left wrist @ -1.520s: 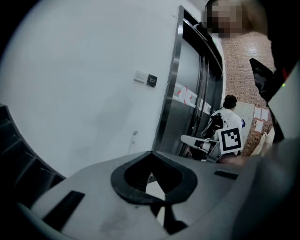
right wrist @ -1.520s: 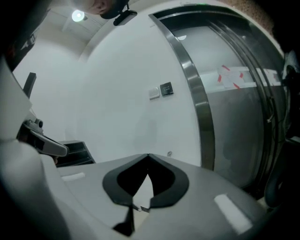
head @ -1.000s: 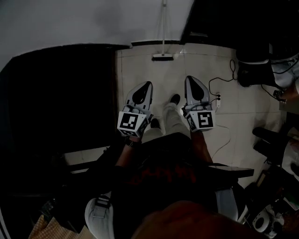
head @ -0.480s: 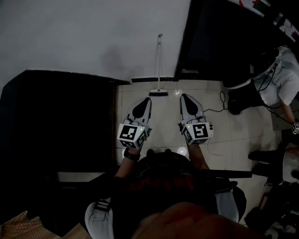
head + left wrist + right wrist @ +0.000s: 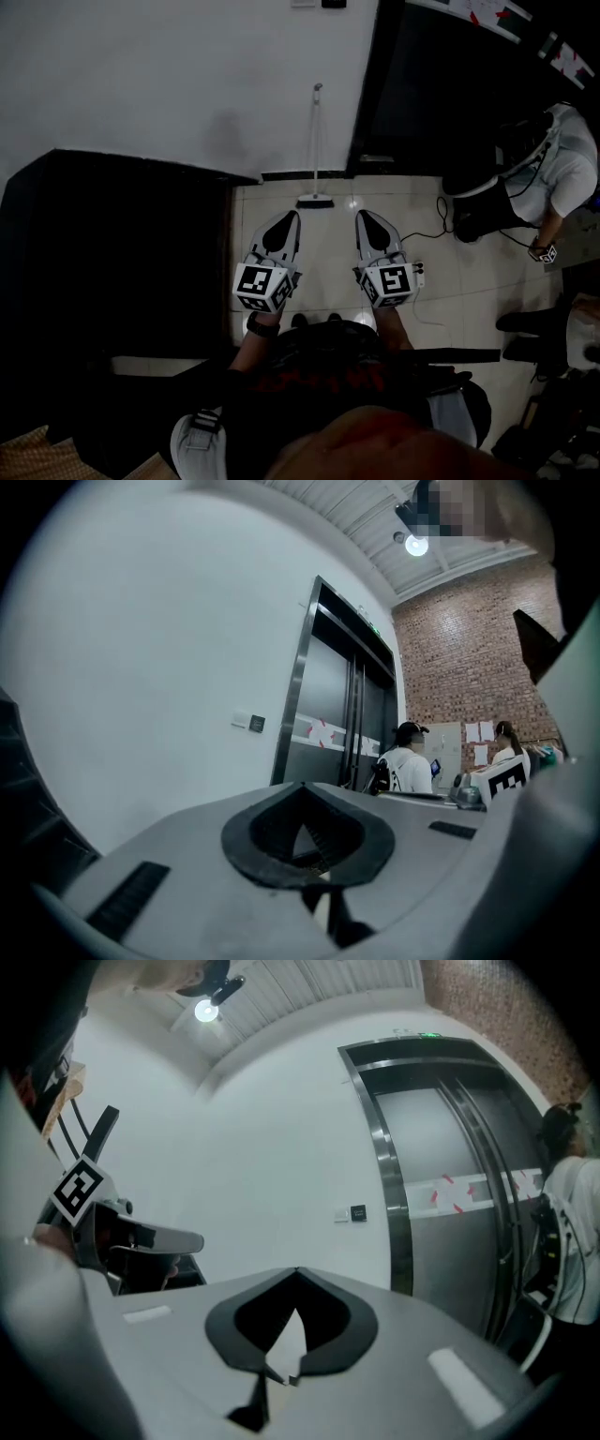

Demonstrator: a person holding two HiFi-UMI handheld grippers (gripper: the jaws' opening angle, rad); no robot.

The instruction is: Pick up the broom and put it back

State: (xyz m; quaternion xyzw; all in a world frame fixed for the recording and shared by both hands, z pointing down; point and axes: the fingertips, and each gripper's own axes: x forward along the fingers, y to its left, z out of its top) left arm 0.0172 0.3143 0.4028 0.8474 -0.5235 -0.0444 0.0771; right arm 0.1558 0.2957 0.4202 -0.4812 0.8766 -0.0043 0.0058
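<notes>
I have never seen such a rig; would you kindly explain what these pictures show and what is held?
The head view comes from a camera on a person's head, looking down. Each hand carries a tool: the left hand-held gripper and the right hand-held gripper. The other two pictures come from cameras riding on those tools. Both have their jaws together, holding nothing. Ahead, the broom stands against the white wall, its head on the tiled floor.
</notes>
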